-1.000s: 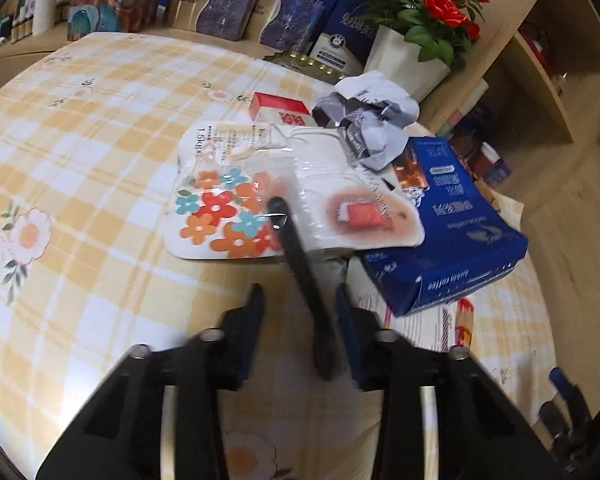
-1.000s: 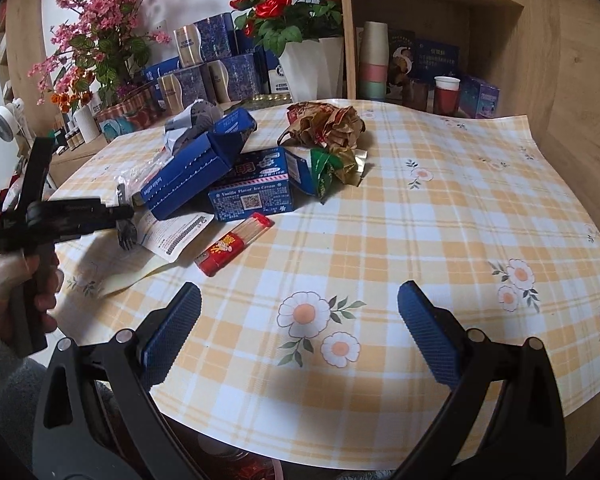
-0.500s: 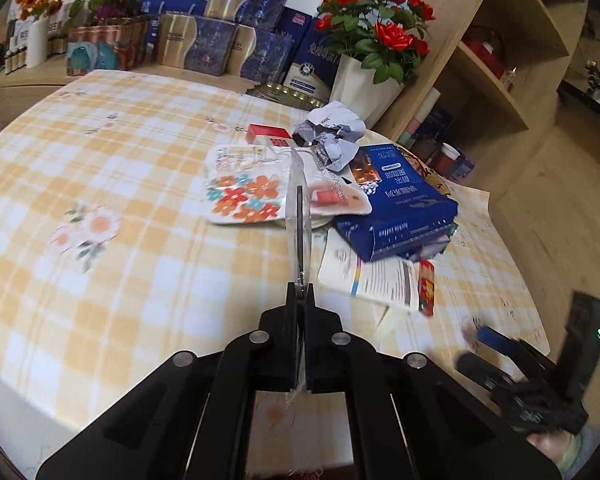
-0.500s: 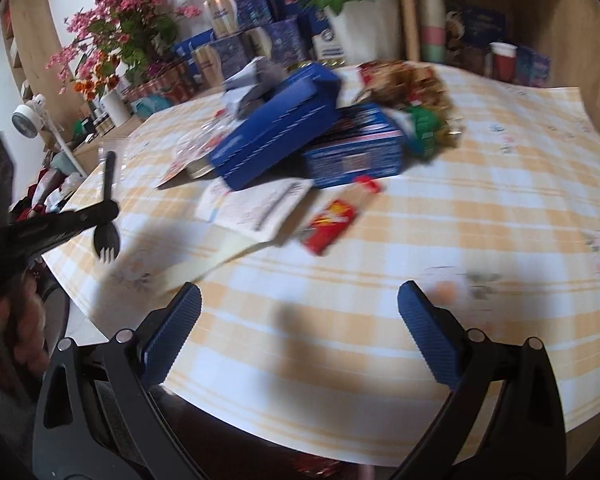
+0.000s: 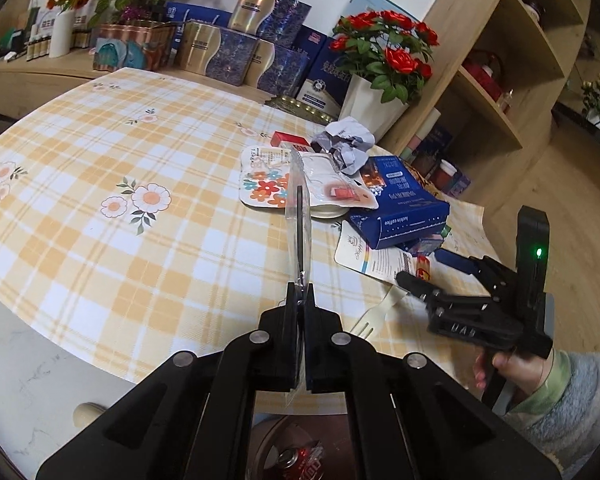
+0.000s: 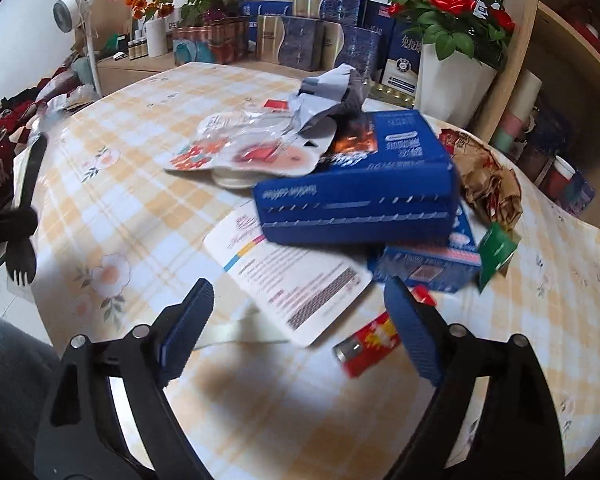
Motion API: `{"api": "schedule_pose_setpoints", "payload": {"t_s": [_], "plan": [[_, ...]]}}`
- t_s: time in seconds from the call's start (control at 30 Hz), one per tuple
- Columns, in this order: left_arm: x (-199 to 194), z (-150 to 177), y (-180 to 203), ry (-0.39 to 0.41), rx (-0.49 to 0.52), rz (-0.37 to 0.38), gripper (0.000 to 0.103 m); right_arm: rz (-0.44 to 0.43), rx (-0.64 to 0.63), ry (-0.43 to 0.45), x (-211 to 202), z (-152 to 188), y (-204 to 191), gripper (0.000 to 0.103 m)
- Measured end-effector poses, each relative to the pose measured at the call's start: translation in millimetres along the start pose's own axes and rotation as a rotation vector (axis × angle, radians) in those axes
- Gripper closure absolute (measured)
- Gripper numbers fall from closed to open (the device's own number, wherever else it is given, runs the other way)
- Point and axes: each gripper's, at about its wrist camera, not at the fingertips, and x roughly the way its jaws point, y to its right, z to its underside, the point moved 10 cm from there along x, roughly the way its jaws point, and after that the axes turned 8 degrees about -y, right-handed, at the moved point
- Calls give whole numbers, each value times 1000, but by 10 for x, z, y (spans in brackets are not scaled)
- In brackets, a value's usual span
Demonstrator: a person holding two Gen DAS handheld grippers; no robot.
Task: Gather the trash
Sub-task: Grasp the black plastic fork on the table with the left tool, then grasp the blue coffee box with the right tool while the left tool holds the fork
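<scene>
Your left gripper (image 5: 300, 300) is clamping a black plastic fork in its clear wrapper (image 5: 299, 232), held up off the table, tines hanging by the handle end in the right view. Below it, past the table edge, a trash bin (image 5: 268, 446) is showing with a red can (image 5: 300, 458) already inside, so you're probably mid-carry: next move is likely swinging over the bin mouth and releasing. Your right gripper (image 6: 296, 320) is closing with nothing between its blue pads (image 6: 188, 320); it's hovering over the printed leaflet (image 6: 296, 276) and the cream strip (image 6: 240, 330), with the red snack stick (image 6: 370, 344) just beside its right pad. Pick one target and drop lower before squeezing, since the leaflet is lying flat and part-tucked under the box. Rest of the pile on the checked tablecloth (image 5: 120, 160): two blue cartons, the large coffee box (image 6: 360, 196) stacked on a smaller one (image 6: 428, 268); one floral clear pouch (image 5: 268, 188); one crumpled grey-white paper (image 5: 346, 140); one small red box (image 5: 290, 140); one brown-gold wrapper wad (image 6: 488, 184); one green sachet (image 6: 496, 248).
</scene>
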Motion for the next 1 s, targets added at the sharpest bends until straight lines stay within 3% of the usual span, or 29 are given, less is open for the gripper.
{"api": "schedule_pose_setpoints", "payload": {"t_s": [0.2, 0.33, 0.67, 0.9, 1.0], "plan": [[2, 63, 9, 23, 18, -4, 100, -25, 150, 32, -124, 36, 365, 16], [64, 115, 44, 33, 32, 3, 100, -97, 310, 46, -150, 57, 601, 16], [131, 129, 20, 80, 35, 50, 100, -264, 730, 140, -44, -305, 858, 16], [182, 114, 24, 82, 51, 71, 100, -216, 751, 140, 157, -479, 844, 19], [163, 90, 56, 97, 38, 130, 100, -193, 784, 125, 262, -468, 881, 24]]}}
